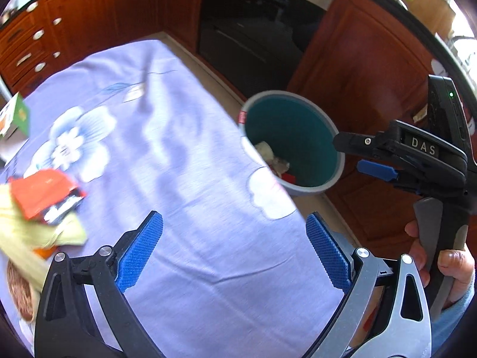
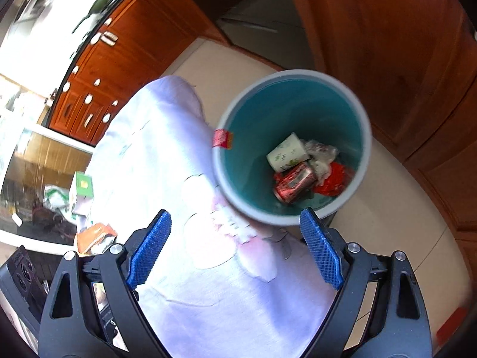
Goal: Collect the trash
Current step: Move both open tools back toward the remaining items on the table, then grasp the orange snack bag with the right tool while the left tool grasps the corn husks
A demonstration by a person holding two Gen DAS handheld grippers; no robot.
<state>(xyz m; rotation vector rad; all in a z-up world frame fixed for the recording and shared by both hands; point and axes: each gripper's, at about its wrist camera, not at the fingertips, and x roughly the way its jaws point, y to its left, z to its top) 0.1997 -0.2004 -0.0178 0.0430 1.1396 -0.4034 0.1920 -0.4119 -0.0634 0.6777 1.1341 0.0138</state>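
The right gripper point(image 2: 235, 246), blue-padded jaws spread and empty, hangs over the lilac floral tablecloth's edge point(image 2: 167, 161). Beside that edge, a grey, teal-lined round bin point(image 2: 362, 119) on the floor holds a red drinks can point(image 2: 295, 182), a white paper cup point(image 2: 287, 152) and crumpled wrappers point(image 2: 326, 161).

A home kitchen: reddish-brown wooden cabinets with pale knobs point(image 1: 38, 34), a built-in black glass-fronted oven point(image 1: 253, 29), and a dark countertop edge point(image 1: 417, 15) above them.
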